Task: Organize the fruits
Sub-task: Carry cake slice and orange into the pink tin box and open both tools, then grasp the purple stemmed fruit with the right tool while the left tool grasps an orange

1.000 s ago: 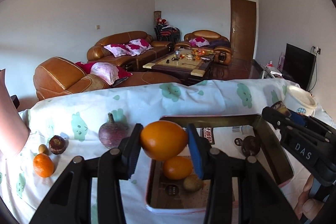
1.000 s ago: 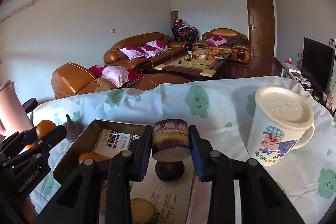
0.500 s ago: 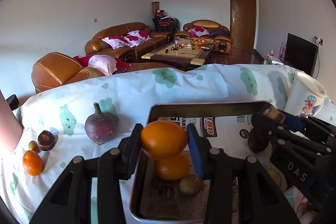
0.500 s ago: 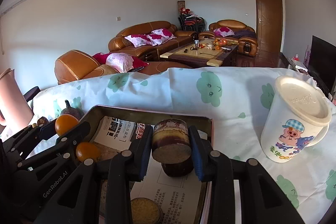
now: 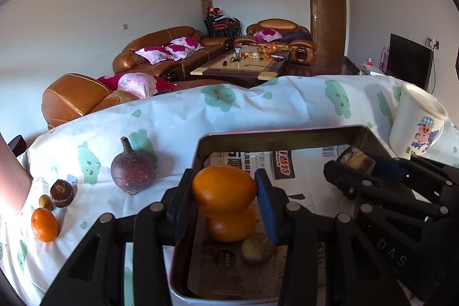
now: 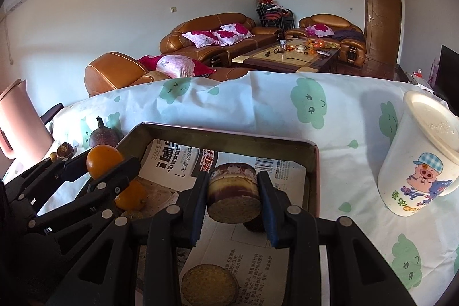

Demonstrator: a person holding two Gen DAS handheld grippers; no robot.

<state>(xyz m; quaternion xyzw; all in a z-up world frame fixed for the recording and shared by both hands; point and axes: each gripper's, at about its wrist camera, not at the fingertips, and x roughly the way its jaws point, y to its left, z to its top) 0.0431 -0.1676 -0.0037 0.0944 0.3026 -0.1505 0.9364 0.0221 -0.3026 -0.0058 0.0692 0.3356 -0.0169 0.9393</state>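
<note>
My left gripper (image 5: 225, 197) is shut on an orange (image 5: 223, 191) held just above the metal tray (image 5: 281, 134), over a second orange (image 5: 231, 227) and a small brownish fruit (image 5: 256, 248) lying in it. My right gripper (image 6: 233, 195) is shut on a cut purple-skinned chunk (image 6: 233, 192) with yellow flesh, above the tray's (image 6: 223, 138) newspaper lining. A dark fruit (image 6: 255, 225) sits under that chunk and a yellow cut slice (image 6: 209, 284) lies nearer. Each gripper shows in the other's view: the right gripper (image 5: 355, 165) and the left gripper (image 6: 107, 167).
On the cloth left of the tray lie a purple stemmed fruit (image 5: 132, 174), a dark round fruit (image 5: 61, 192), a small tan fruit (image 5: 45, 202) and an orange (image 5: 44, 224). A lidded cartoon cup (image 6: 421, 157) stands to the right. A pink jug (image 6: 20, 122) stands at far left.
Both grippers have sunk and moved in over the tray with their fruit still held. The tray and cup now appear closer and larger.
</note>
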